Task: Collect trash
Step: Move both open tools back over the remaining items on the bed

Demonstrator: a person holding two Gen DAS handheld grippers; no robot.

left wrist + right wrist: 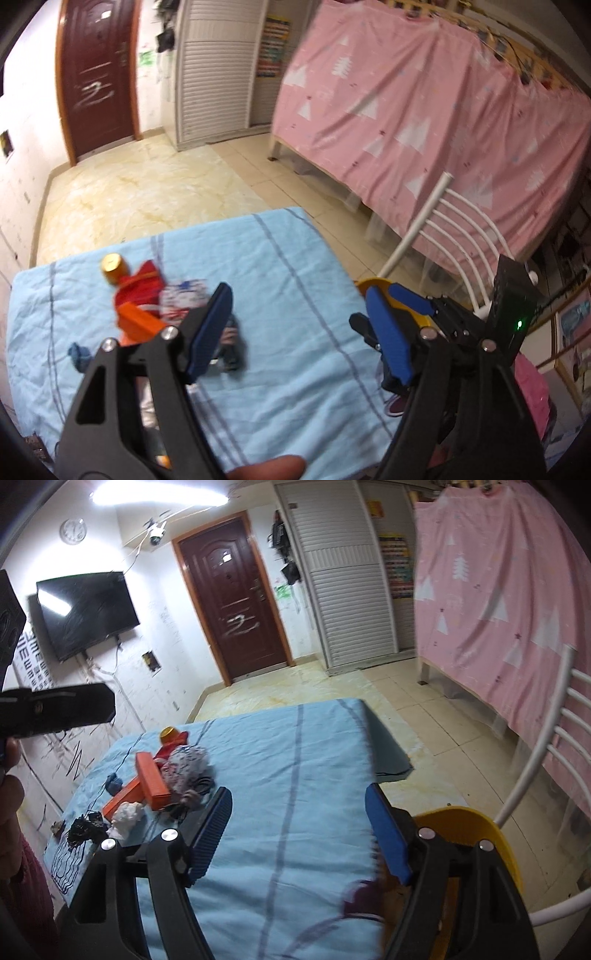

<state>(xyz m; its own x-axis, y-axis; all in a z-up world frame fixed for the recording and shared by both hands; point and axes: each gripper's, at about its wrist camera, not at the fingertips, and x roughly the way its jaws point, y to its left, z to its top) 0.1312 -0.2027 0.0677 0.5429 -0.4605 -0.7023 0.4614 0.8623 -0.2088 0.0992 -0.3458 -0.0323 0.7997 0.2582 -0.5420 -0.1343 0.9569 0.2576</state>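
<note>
Yellow bin beside table, contents unseen

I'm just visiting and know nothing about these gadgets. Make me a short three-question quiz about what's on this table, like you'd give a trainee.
1. True or false: both the left gripper and the right gripper are open and holding nothing.
2. Multiple choice: the orange box lies on (A) the tiled floor, (B) the blue tablecloth, (C) the white chair.
3. Fill in: the yellow bin stands off the table's ____ side, beside the white chair.

Key: 1 true. 2 B: it sits in the litter pile near the crumpled white paper and the gold-lidded jar. 3 right.
</note>
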